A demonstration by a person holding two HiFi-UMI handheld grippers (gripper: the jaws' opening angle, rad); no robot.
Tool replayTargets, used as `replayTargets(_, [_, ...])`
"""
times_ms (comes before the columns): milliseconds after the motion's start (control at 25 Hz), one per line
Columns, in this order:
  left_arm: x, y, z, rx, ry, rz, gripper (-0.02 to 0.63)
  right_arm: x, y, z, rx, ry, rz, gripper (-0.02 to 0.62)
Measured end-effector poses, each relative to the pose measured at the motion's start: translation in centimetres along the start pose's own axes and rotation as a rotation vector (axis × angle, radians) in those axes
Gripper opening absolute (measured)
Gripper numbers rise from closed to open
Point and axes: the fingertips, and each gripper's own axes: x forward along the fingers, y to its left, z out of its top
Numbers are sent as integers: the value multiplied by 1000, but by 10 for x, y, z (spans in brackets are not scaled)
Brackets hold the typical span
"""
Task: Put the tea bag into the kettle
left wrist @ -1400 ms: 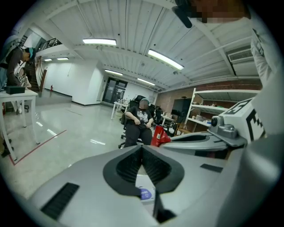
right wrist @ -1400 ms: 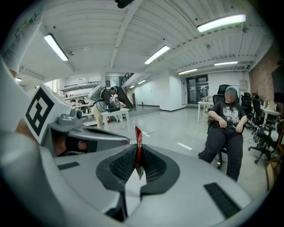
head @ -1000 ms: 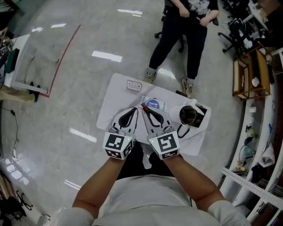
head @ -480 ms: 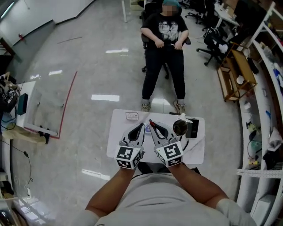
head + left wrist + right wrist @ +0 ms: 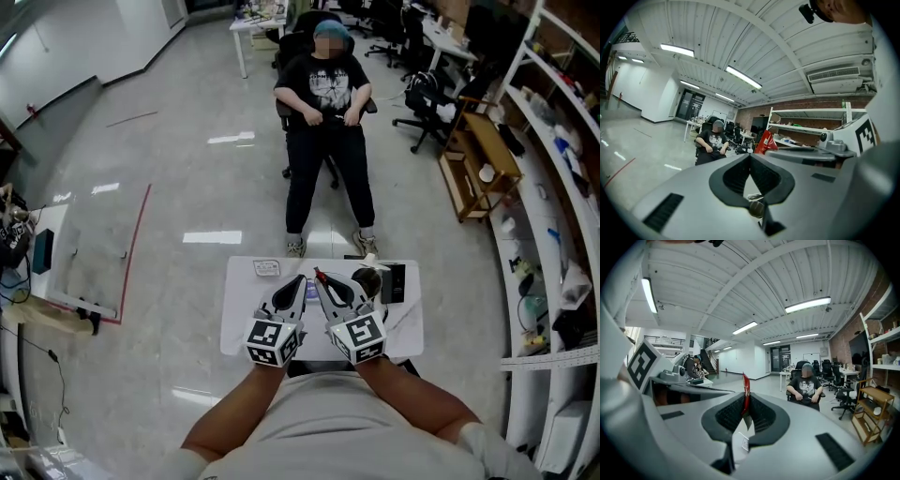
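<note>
The right gripper [image 5: 321, 277] has its fingers pressed on a red tea bag [image 5: 746, 391]. The packet stands upright between the tips and sticks out above them, and a small white tag hangs below it inside the fingers' hollow. In the head view the tea bag [image 5: 318, 274] shows as a red sliver at the tip of that gripper, just below the middle of the frame and above the white table [image 5: 239, 323].

The left gripper [image 5: 301, 279] sits just beside it, to the left. In its own view its fingers [image 5: 740, 171] are pressed together at the tips, with nothing caught between them.

The kettle [image 5: 367, 280], a dark metal pot, stands on the table to the right of the right gripper's tips, close to them but apart. A flat black object [image 5: 393, 281] lies just to its right.

Both grippers point towards the top of the frame. There a seated person [image 5: 323, 103] in dark clothes sits on an office chair beyond the table's far edge.
</note>
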Motion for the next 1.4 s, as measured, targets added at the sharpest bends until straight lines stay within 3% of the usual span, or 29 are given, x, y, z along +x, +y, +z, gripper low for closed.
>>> replayTargets(400, [52, -61, 14, 29, -24, -23, 8, -47, -73, 8, -2, -56, -51, 29])
replayTargets(1040, [159, -189, 8, 63, -41, -22, 8, -133, -209, 5, -2, -100, -28, 29])
replayTargets(1200, [174, -202, 5, 63, -31, -24, 8, -143, -227, -2, 23, -101, -31, 29])
replayTargets(1400, [178, -185, -1, 54, -2, -2, 8, -136, -234, -15, 58, -75, -35, 29])
